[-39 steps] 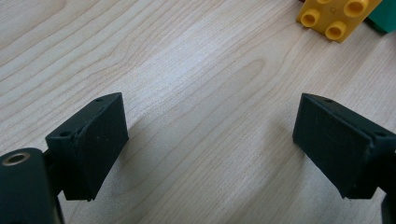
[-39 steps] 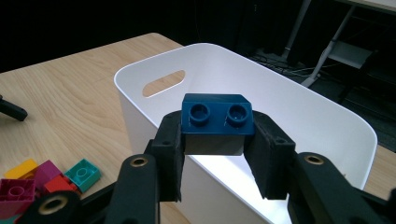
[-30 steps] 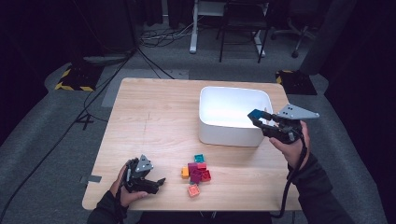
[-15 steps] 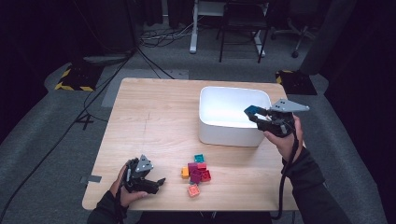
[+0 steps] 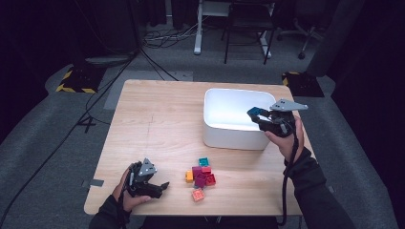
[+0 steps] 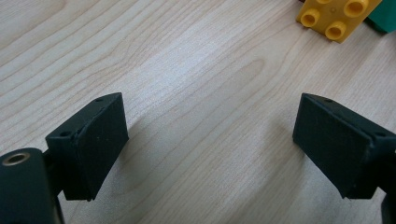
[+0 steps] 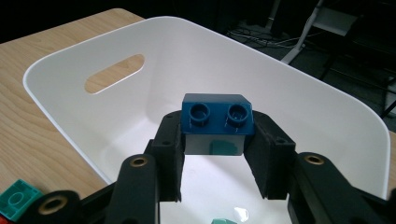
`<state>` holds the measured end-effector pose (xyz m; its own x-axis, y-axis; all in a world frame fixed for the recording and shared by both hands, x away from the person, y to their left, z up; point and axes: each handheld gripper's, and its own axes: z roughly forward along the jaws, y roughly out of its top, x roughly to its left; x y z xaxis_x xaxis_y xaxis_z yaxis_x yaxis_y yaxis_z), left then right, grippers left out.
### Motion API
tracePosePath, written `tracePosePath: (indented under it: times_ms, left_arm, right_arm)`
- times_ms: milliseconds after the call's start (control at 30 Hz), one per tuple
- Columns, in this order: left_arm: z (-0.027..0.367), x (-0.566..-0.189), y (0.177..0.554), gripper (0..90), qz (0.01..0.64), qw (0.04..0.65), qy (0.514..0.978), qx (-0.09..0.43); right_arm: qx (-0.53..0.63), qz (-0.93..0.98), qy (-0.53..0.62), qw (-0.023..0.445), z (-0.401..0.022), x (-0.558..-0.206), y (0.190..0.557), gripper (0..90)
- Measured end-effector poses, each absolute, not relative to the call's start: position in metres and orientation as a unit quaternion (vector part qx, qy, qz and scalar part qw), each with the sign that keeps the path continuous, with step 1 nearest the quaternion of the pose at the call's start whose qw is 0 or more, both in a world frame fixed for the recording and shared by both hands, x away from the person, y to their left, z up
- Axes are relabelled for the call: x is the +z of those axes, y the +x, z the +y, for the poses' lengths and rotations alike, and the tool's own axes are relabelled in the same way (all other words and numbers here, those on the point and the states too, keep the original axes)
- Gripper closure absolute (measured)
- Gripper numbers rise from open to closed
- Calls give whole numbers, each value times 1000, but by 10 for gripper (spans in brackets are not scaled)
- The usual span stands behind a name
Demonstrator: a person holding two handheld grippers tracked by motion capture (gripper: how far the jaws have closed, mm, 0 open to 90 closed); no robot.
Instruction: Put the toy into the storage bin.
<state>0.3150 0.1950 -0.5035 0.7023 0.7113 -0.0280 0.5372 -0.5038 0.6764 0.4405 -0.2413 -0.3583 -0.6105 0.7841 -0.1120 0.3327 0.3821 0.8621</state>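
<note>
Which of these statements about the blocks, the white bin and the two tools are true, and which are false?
1. The right tool grips a blue block. True.
2. The blue block is over the white bin. True.
3. The left tool holds a yellow block. False: its jaws stand open with nothing between them; the yellow block lies on the table beyond them.
4. The bin has no blocks inside. False: a teal piece lies in it.

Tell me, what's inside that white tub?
The white tub holds at least one small teal piece on its floor. The right gripper, clamping a blue brick, covers part of the floor.
</note>
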Motion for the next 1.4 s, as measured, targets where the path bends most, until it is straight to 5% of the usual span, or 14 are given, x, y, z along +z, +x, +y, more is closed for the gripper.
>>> tracePosePath:
  times_ms: [567,1133,1400]
  left_arm:
    - [195,-504,315,105,364,340,858,128]
    - [195,-503,315,105,363,340,858,128]
    - [195,-503,315,105,364,340,858,128]
  right_arm:
    - [431,786,362,255,-244,-359,440,537]
    - [477,791,299,242,-246,-351,386,495]
    - [487,812,251,201,-238,-379,357,470]
